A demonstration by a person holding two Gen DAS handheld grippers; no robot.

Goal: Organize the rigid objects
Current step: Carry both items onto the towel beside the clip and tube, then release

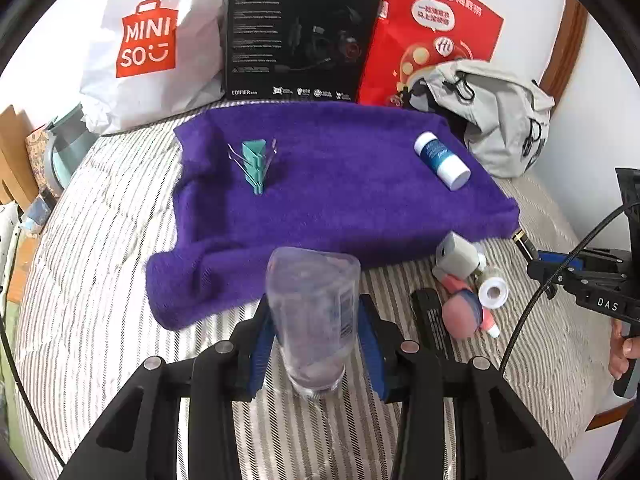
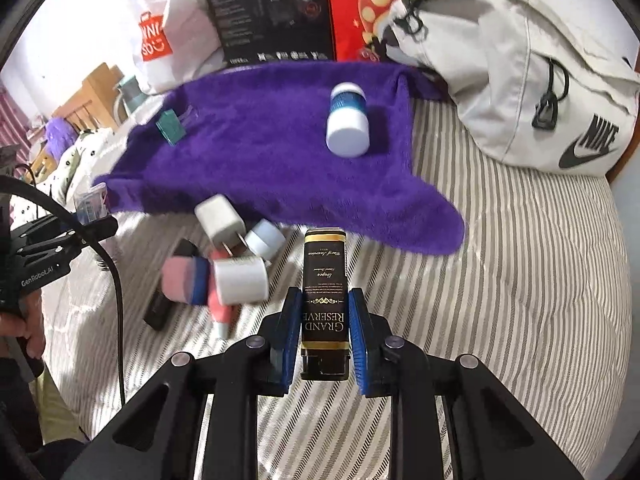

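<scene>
My left gripper (image 1: 314, 312) is shut on a clear plastic bottle (image 1: 312, 312), held just above the striped bed near the front edge of a purple towel (image 1: 320, 200). On that towel lie a green binder clip (image 1: 254, 164) and a blue-and-white pill bottle (image 1: 442, 160). My right gripper (image 2: 324, 320) is shut on a black box (image 2: 323, 292) labelled Grand Reserve, in front of the purple towel (image 2: 260, 152). Left of it lies a pile: a white charger plug (image 2: 220, 220), a white cap (image 2: 240, 280), a pink-and-blue sponge (image 2: 184, 280) and a black device (image 2: 158, 312).
A white Miniso bag (image 1: 148, 40), a black headset box (image 1: 300, 32) and a red paper bag (image 1: 432, 28) stand behind the towel. A grey Nike backpack (image 2: 520, 72) lies at the right. A hand (image 1: 622, 350) holds the other gripper.
</scene>
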